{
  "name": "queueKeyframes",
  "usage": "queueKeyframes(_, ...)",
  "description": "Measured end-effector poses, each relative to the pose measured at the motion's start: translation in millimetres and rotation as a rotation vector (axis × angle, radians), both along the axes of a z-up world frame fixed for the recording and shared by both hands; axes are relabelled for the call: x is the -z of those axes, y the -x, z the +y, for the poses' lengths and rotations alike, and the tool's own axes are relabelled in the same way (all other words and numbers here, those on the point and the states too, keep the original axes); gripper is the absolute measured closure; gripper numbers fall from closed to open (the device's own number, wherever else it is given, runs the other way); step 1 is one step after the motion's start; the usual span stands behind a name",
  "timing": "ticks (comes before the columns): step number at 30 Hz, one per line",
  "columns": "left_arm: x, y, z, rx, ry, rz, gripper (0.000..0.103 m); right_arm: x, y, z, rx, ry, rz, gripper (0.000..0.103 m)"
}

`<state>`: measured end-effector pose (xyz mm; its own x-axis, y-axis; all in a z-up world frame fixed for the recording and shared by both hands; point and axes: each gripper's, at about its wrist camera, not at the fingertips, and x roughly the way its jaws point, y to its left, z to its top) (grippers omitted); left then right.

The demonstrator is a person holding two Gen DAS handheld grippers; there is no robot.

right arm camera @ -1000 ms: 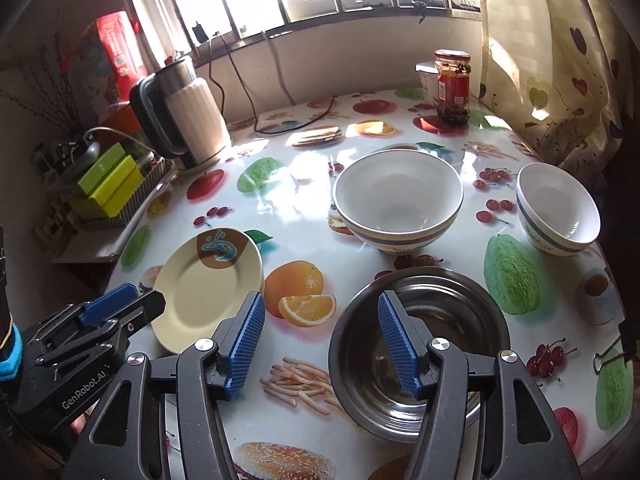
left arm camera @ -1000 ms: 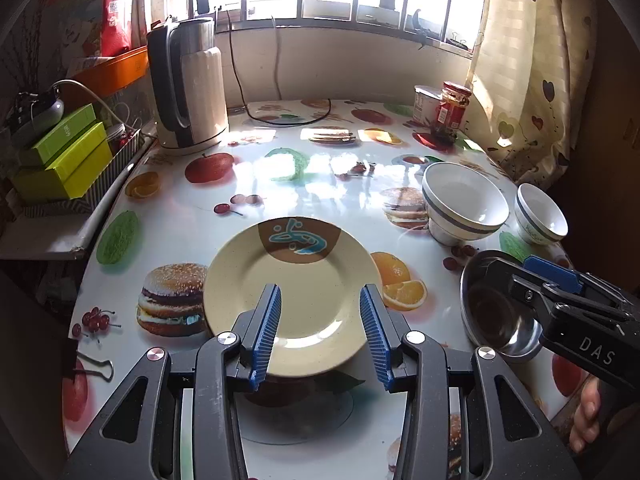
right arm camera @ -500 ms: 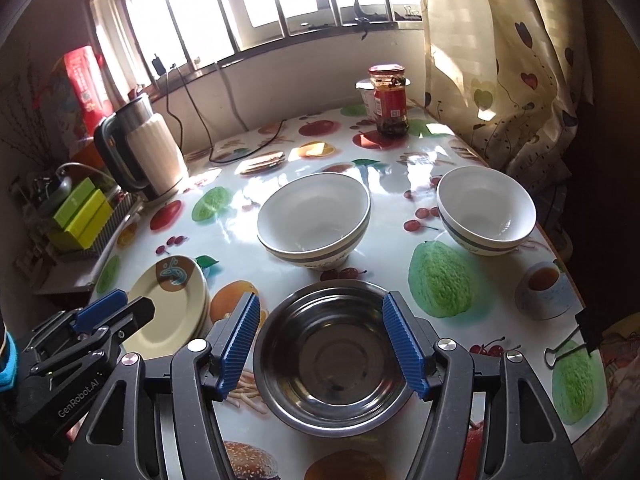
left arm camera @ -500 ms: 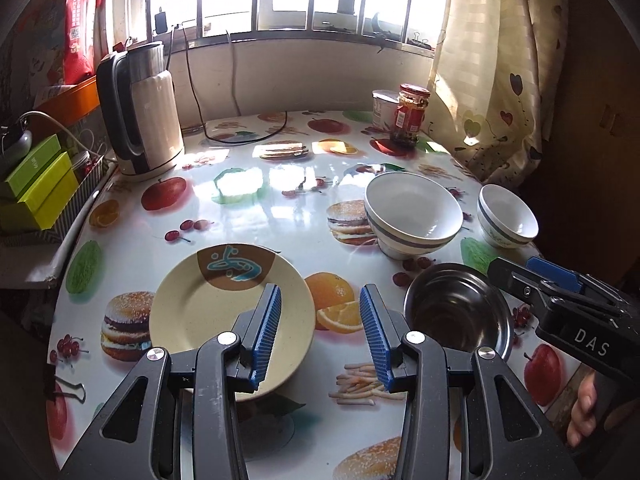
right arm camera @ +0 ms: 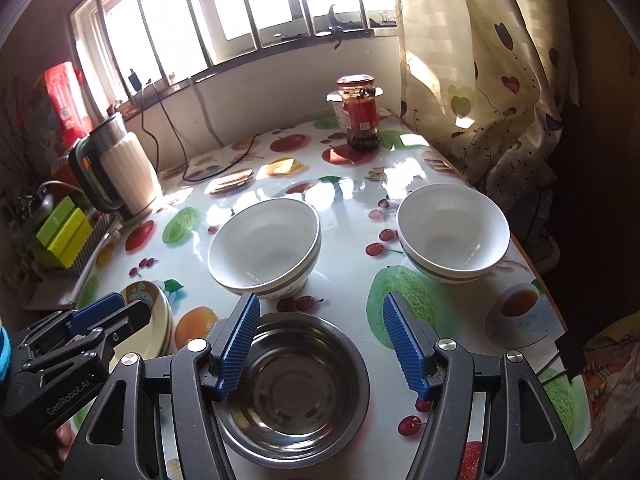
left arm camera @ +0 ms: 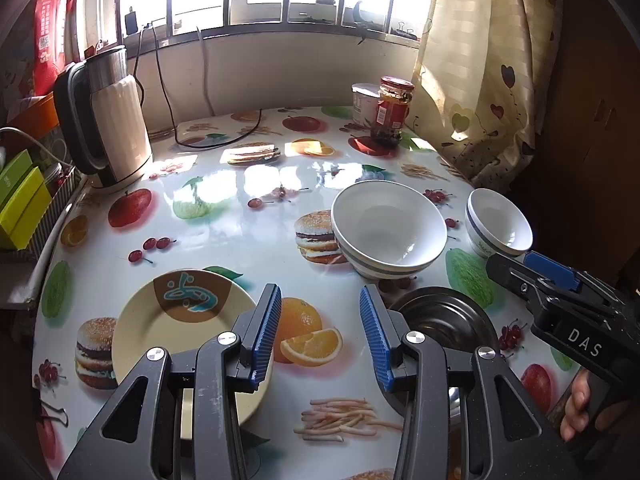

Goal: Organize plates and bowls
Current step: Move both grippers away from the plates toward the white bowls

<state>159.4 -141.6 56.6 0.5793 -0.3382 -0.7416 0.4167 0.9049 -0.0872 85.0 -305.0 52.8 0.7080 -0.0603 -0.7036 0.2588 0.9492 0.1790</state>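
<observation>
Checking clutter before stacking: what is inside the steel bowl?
The steel bowl looks empty: bare shiny metal with reflections. The right tongs hang open above it, their arms covering its near rim and part of the sides.

Open counter (left arm camera: 240, 216) stretches between the kettle (left arm camera: 108, 120) and the big bowl (left arm camera: 390, 236). Near the front edge, the plate (left arm camera: 168, 332), steel bowl (right arm camera: 292, 392) and small bowl (right arm camera: 454, 234) crowd passage.
</observation>
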Motion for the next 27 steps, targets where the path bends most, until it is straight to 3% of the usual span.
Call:
queueKeyframes(17,7,-47,-22,-0.003,-0.005,0.023,0.061,11,-39,-33,0.003,0.002,0.013,0.038)
queueKeyframes(27,23,-74,-32,-0.014,0.045,0.117,0.061,17,-64,-43,-0.013,0.006,0.024,0.038)
